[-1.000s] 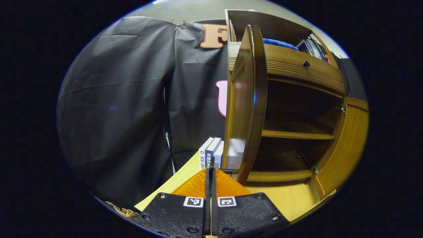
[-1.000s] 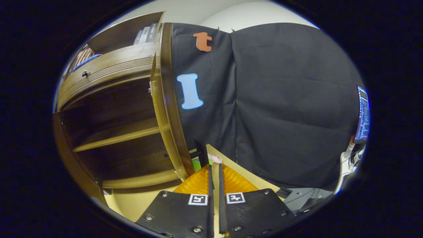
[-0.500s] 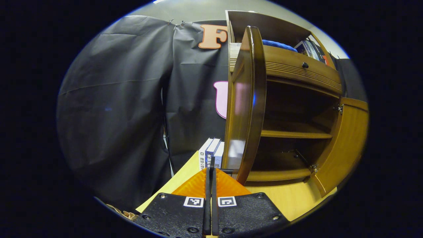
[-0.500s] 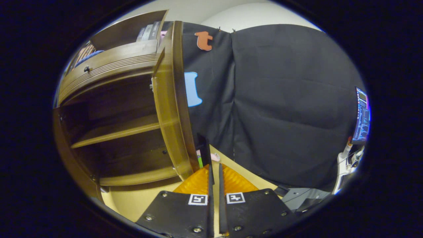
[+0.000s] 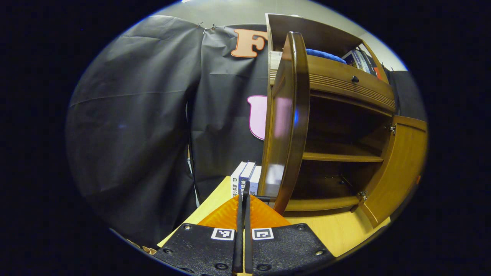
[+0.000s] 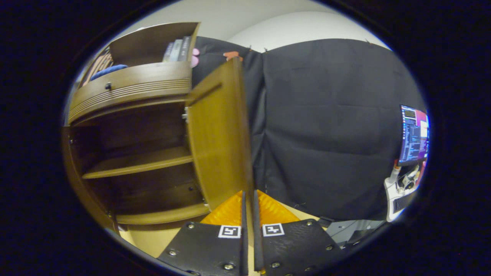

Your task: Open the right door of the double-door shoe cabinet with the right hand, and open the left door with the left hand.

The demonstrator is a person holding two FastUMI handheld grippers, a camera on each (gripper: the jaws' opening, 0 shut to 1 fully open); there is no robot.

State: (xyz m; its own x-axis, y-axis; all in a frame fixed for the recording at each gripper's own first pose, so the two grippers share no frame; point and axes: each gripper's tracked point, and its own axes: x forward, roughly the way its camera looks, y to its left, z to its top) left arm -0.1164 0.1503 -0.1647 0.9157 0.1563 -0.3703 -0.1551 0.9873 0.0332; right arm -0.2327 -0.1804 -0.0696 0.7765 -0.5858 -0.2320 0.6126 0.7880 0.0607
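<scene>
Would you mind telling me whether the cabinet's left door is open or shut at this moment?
Open. The left door stands swung out edge-on from the cabinet, exposing the shelf inside.

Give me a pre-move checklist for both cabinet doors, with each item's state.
1. Left door swung out: ok, it stands edge-on to the left gripper view.
2. Right door swung out: ok, inner face showing.
3. Left gripper on the left door's handle: cannot tell, fingers nearly closed beside a small bar at the door's base.
4. Right gripper gripping the right door's lower edge: cannot tell.
5. Books beside the cabinet, clear of the left door: cannot tell.
6. Shelf unobstructed: ok.
</scene>
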